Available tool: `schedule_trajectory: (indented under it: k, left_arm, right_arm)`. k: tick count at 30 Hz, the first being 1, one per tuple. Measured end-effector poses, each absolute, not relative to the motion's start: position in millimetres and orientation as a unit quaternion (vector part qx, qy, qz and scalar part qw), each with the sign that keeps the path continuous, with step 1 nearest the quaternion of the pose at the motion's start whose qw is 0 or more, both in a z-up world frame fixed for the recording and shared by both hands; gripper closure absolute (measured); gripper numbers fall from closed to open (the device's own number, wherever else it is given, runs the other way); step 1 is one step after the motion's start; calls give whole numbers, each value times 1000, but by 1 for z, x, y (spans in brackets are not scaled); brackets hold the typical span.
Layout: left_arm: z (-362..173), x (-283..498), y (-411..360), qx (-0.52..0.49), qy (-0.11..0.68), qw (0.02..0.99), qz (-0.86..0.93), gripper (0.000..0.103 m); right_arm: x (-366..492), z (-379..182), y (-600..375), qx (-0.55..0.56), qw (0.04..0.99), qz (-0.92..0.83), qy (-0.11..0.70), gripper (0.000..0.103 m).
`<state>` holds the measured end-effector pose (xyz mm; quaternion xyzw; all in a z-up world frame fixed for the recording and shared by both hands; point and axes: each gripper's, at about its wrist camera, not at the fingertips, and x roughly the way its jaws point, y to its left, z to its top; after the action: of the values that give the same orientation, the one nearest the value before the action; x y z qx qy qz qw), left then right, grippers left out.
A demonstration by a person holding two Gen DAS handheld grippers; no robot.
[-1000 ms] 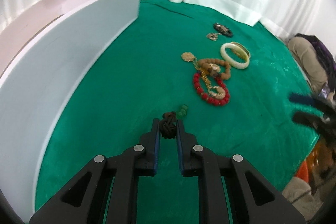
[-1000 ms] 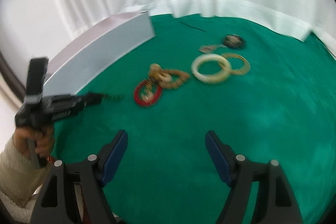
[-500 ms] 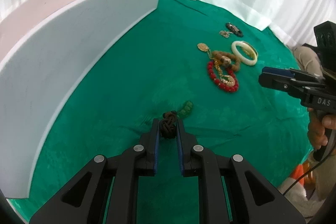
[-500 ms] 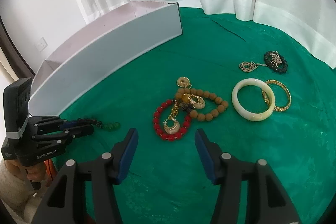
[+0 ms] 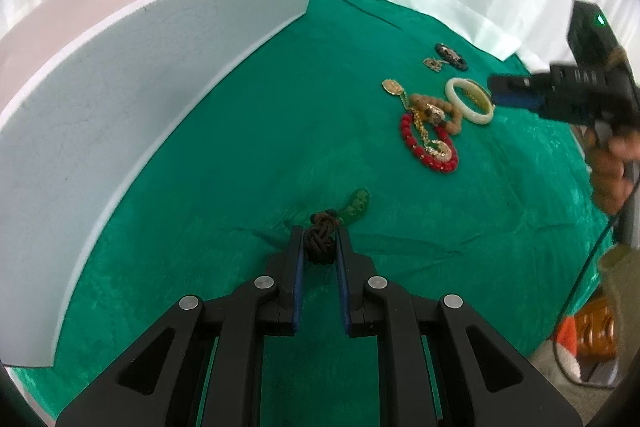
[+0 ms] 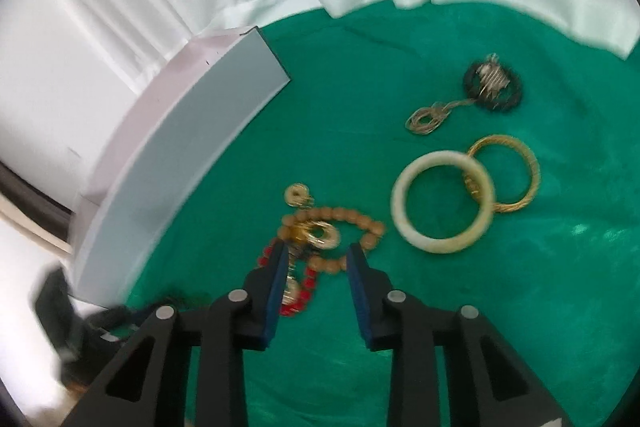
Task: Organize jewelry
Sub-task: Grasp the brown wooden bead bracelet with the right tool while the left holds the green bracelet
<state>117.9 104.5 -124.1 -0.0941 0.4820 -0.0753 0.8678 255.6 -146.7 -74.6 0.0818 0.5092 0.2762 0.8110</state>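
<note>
Left gripper [image 5: 319, 242] pinches my dark knotted cord [image 5: 319, 245] — green beads [image 5: 355, 205] trailing. Right gripper [image 6: 316, 255] gapes apart over the wooden-bead bracelet [image 6: 340, 219].

The right gripper [image 6: 316, 255] has moved over the wooden bead bracelet [image 6: 360, 227].

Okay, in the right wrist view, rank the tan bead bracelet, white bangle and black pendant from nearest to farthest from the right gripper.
1. tan bead bracelet, just beyond the right gripper.
2. white bangle, farther up and right.
3. black pendant, farthest, upper right near the curtain.
</note>
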Motion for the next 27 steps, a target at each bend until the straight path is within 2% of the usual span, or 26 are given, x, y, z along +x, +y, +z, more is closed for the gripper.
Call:
schedule_trajectory:
  k: [6, 14, 16, 18, 27]
  left_arm:
    - [-125, 120, 106, -98, 484, 866, -78, 90]
    - [-131, 122, 107, -101, 489, 863, -80, 90]
    - [-131, 123, 107, -102, 490, 862, -79, 90]
    - [-127, 122, 107, -106, 487, 863, -80, 90]
    - [-92, 114, 107, -125, 461, 873, -94, 90]
  right_arm:
    - [263, -80, -93, 5, 786, 303, 540, 78]
    - [269, -110, -42, -137, 787, 263, 541, 78]
    - [268, -114, -39, -159, 790, 256, 534, 83]
    - [267, -108, -43, -144, 793, 259, 532, 91]
    - [254, -45, -108, -31, 816, 280, 505, 91]
